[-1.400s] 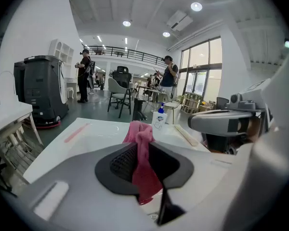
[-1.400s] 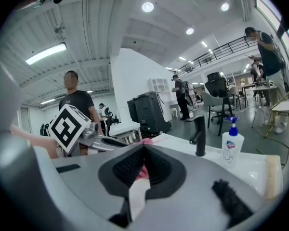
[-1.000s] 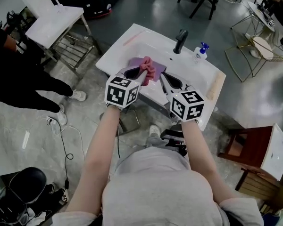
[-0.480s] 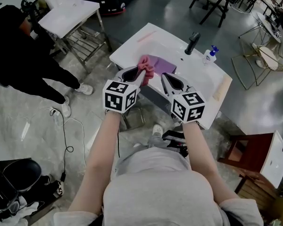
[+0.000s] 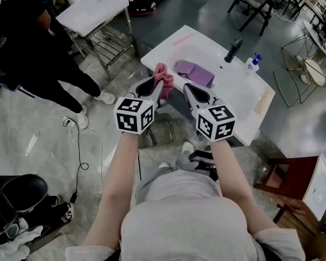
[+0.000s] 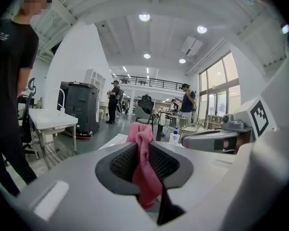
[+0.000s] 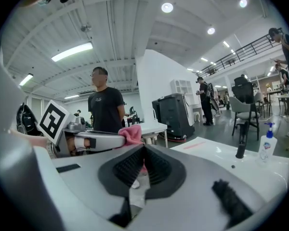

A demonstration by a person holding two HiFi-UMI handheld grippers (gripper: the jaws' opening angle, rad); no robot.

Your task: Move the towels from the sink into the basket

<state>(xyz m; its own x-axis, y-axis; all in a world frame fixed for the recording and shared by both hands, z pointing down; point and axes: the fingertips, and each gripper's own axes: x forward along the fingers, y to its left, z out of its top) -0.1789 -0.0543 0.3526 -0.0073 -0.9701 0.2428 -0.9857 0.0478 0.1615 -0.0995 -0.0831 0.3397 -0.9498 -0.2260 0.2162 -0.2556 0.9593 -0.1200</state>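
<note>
Person: one, in black clothes (image 5: 27,42), stood far left beside one white bench on a metal frame (image 5: 92,8).
Left gripper (image 5: 155,87): jaws narrow, clamped on the crumpled pink towel (image 5: 163,74), which was held up at the near-left edge of the sink.
Towels: two; the pink one was in the left jaws, and the flat purple towel (image 5: 194,72) lay in the basin.
Right gripper (image 5: 189,89): jaws pressed together, nothing between them.
White rectangular sink (image 5: 236,94): one, with one black faucet (image 5: 233,49) and one clear pump bottle with a blue top (image 5: 253,64) at its back.
Markers: black-and-white square patterns on both grippers' cubes.
</note>
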